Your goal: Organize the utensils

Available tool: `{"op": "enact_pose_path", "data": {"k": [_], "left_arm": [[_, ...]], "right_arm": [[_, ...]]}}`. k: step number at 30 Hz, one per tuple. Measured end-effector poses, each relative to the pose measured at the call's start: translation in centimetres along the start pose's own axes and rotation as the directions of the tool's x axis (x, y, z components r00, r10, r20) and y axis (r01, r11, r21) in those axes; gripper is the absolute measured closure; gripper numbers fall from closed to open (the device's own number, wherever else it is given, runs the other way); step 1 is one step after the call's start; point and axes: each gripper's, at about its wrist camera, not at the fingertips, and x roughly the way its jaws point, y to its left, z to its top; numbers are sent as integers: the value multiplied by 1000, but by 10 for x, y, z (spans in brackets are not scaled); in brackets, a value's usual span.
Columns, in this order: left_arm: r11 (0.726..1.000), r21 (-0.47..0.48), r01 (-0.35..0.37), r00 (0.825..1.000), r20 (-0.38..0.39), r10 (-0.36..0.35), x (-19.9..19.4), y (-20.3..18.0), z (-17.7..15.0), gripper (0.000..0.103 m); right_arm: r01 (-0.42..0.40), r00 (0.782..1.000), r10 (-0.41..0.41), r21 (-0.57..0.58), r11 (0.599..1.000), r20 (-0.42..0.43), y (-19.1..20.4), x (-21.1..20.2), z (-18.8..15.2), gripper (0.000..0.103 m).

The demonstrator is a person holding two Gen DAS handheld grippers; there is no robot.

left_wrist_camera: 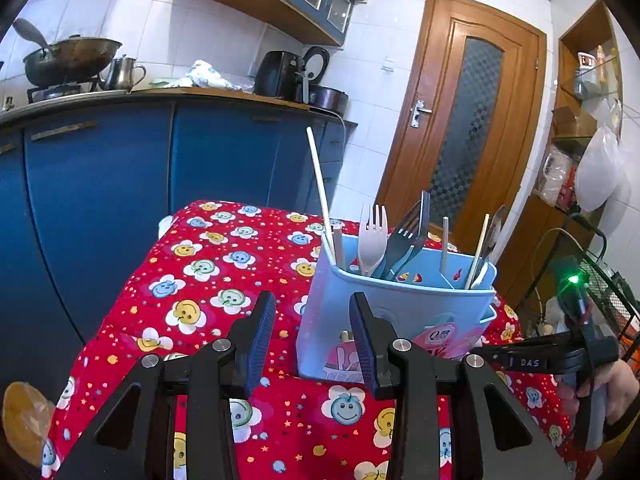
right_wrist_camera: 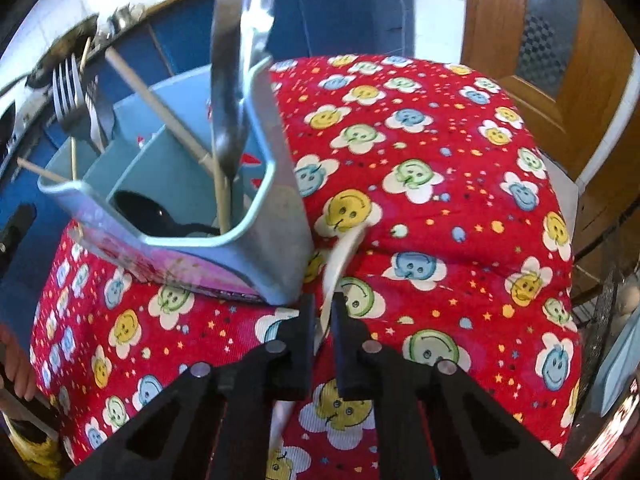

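Right wrist view:
- Found right gripper (right_wrist_camera: pixel 323 309) at 6 o'clock, jaws drawn nearly together on the thin end of a white utensil (right_wrist_camera: pixel 345 254). Could not tell whether spoon or fork, since the head was hidden against the holder.
- Logged the utensil lying on the red smiley cloth (right_wrist_camera: pixel 440 152). It ran from the pads up toward 1 o'clock and touched or sat just beside the right wall of the blue holder (right_wrist_camera: pixel 280 236).
- Saw a metal spoon (right_wrist_camera: pixel 226 80), chopsticks and forks already standing in the holder's compartments, and a dark spoon bowl in the near one.

Left wrist view:
- Found left gripper (left_wrist_camera: pixel 312 305) partly open with nothing pinched, and the holder's (left_wrist_camera: pixel 400 304) near corner just past the tips at 12 o'clock.
- Noted white fork (left_wrist_camera: pixel 372 236) and dark forks (left_wrist_camera: pixel 412 232) upright in the middle section.

Judged step: lift of the white utensil for sorting.

Advice recorded:
- Confirm a firm pinch before lifting.
- Raise straight off the cloth first, then swing toward 11 o'clock, clear of the holder's rim and the leaning metal spoon.
- Identify the head once lifted, then lower handle-first among its own kind.
- Brace the holder with the left gripper if it rocks on the soft cloth.
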Motion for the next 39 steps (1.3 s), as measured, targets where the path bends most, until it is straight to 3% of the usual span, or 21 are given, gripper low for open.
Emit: {"op": "enact_pose_path", "data": {"k": [6, 10, 13, 19, 25, 32, 37, 39], "left_arm": [[1000, 1, -3, 1000, -12, 3, 3, 1, -2, 64], [1000, 4, -2, 1000, -15, 2, 4, -1, -3, 64], [1000, 10, -2, 1000, -18, 2, 4, -3, -3, 64], [1000, 13, 2, 1000, -20, -2, 5, -5, -4, 64], [1000, 10, 2, 1000, -21, -1, 6, -5, -4, 64], [1000, -7, 0, 1000, -23, 0, 9, -1, -5, 64], [1000, -9, 0, 1000, -24, 0, 9, 1, -5, 64], [1000, -8, -1, 1000, -25, 0, 9, 1, -5, 64]], "right_arm": [[-32, 993, 25, 63, 997, 113, -9, -25, -12, 97], [-69, 968, 43, 97, 993, 247, -8, -51, -17, 97], [-80, 921, 45, 74, 994, 386, 1, -79, -16, 97], [-15, 799, 7, 8, 1000, 601, 26, -112, -8, 97], [26, 690, -7, -15, 1000, 724, 38, -104, 14, 96], [111, 590, -33, -41, 993, 807, 56, -94, 34, 96], [162, 569, -38, -66, 985, 821, 69, -78, 38, 96], [176, 575, -35, -82, 981, 817, 71, -71, 35, 96]]}}
